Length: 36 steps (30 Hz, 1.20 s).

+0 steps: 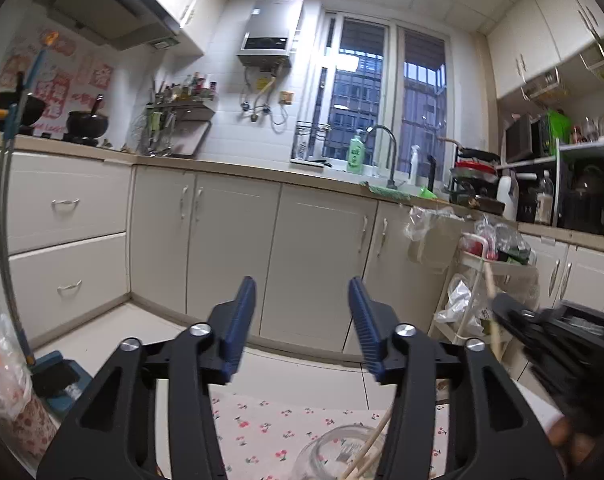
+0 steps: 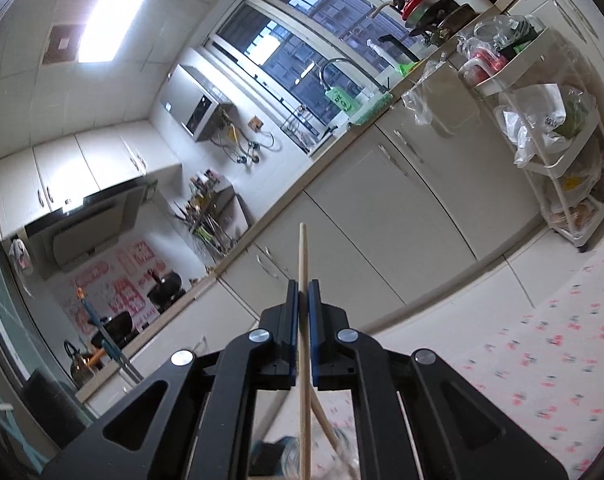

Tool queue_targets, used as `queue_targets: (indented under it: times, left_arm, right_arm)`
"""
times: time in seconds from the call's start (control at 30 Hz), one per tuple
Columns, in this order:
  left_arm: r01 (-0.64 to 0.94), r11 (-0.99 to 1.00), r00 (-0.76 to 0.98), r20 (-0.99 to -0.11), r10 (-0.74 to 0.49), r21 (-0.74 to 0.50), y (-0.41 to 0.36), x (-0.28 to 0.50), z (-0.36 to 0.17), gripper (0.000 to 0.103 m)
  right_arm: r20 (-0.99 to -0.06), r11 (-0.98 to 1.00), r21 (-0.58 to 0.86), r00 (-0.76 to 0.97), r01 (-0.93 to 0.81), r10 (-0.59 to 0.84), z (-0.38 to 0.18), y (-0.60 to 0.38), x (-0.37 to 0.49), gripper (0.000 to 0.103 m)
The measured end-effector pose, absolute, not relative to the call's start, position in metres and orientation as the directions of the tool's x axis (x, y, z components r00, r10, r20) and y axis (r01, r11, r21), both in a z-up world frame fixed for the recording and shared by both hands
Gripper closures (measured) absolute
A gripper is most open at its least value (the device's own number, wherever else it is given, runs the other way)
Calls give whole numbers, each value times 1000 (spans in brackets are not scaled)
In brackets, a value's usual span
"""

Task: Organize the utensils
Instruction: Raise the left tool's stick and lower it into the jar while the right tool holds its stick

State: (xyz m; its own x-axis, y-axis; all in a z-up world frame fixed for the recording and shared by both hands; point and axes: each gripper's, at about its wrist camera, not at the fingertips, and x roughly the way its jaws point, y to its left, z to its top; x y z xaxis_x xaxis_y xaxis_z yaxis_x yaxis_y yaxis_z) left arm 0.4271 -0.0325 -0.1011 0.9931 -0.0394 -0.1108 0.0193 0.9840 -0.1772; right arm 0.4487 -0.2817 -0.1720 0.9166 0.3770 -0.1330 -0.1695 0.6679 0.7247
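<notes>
My left gripper [image 1: 302, 292] is open and empty, held above a table with a cherry-print cloth [image 1: 270, 432]. A clear glass jar [image 1: 334, 454] stands on the cloth below it, with wooden chopsticks [image 1: 372, 442] leaning in it. My right gripper [image 2: 303, 286] is shut on wooden chopsticks [image 2: 302, 256], which stick out past the fingertips and cross below the jaws. The right gripper also shows blurred at the right of the left wrist view [image 1: 542, 328], with a chopstick [image 1: 492, 300] in it.
Kitchen cabinets [image 1: 230, 248] and a counter with a sink faucet [image 1: 386, 152] lie ahead. A white trolley [image 1: 478, 292] with bags stands at the right. A broom and dustpan [image 1: 54, 376] stand at the left. A bag [image 1: 6, 380] lies at the left edge.
</notes>
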Motion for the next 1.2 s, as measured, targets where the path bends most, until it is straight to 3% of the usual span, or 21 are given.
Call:
queue_targets:
  times: [0.2, 0.5, 1.2]
  left_arm:
    - [-17, 972, 992, -129, -14, -235, -2, 396, -109, 44]
    - [-56, 944, 984, -180, -4, -326, 32, 386, -126, 43]
    - [-70, 929, 975, -221, -12, -362, 38, 394, -139, 43]
  right_arm:
    - [-121, 668, 728, 931, -153, 345, -178, -266, 468, 97]
    - [-123, 746, 646, 942, -164, 313, -189, -240, 471, 97]
    - [-124, 852, 479, 945, -211, 304, -184, -228, 458, 95]
